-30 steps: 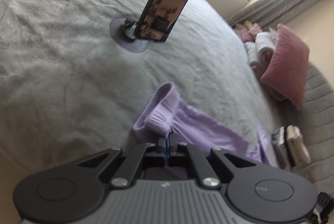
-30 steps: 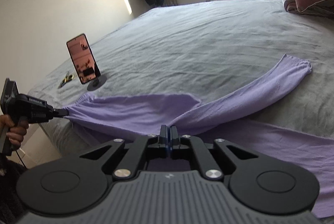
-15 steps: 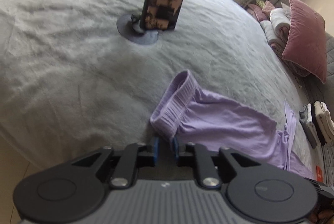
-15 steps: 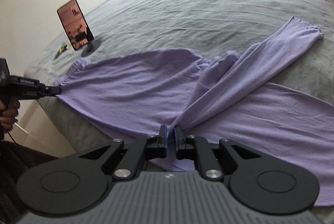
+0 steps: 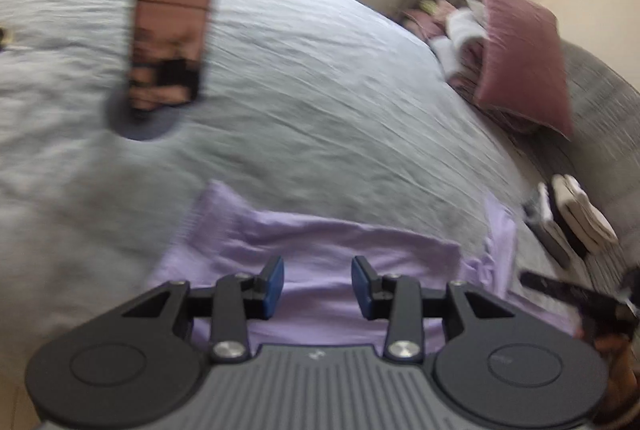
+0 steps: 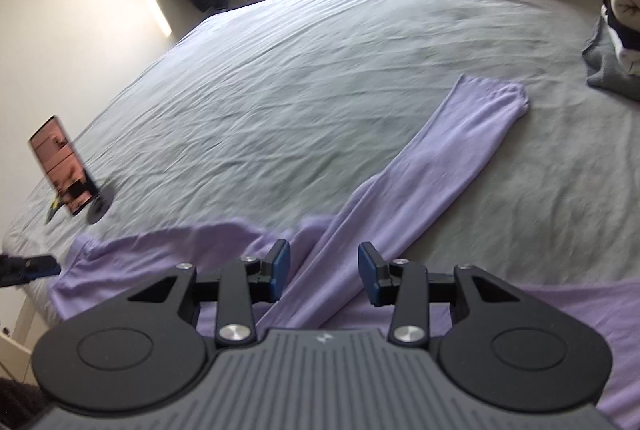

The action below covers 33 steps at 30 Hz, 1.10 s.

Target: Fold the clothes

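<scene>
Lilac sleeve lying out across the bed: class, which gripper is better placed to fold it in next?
Probably the right gripper. The lilac sleeve runs straight out from between its opening fingers. The left gripper sits over the garment's ribbed edge, away from it.

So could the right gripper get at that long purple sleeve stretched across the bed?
Probably yes. The right gripper has its jaws opening, nothing pinched, and the purple sleeve runs along the grey bedsheet straight up between them, with nothing lying on top.

Grey bed (image 6: 320, 69), lilac garment (image 6: 420, 165), phone stand (image 6: 98, 207)
</scene>
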Motion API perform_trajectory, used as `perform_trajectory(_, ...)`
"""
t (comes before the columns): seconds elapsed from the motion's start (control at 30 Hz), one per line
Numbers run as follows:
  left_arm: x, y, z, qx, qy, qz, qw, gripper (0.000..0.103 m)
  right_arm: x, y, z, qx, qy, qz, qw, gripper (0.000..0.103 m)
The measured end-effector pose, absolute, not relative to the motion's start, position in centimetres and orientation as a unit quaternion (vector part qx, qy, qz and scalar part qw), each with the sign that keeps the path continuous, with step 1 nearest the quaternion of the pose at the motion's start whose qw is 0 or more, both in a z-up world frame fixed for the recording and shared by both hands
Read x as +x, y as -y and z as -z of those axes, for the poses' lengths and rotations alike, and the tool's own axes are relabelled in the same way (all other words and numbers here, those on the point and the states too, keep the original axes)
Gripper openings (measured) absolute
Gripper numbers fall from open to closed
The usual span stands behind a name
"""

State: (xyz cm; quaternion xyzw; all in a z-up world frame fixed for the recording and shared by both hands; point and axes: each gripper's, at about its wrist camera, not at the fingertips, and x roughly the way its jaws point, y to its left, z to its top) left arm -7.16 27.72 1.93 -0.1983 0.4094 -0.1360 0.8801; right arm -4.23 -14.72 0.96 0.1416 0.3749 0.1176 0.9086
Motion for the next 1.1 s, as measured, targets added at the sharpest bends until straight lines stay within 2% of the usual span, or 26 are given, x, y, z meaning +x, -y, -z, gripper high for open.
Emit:
perform_trajectory(0.57,-1.9,-9.3,2.7,-0.143,-0.483,0.368,0.782,0.036,5.2,16.8,2.0,0.135,-0.361,-0.017,0.923,0.039)
perform_trajectory(0.67,-1.8,-7.1,3.1,-0.12,-0.49,0.388,0.772,0.036,5.9,16.9,2.8,0.111,-0.358,-0.011,0.927,0.022)
perform_trajectory(0.73,-1.8,-6.0,3.2,-0.1,-0.489,0.396,0.77,0.036,6.1,17.1,2.9,0.091,-0.355,-0.002,0.93,0.0)
perform_trajectory(1.1,-1.4,-4.3,2.8,-0.076,-0.484,0.412,0.768,0.036,3.0,21.0,-1.0,0.118,-0.307,0.021,0.944,0.0)
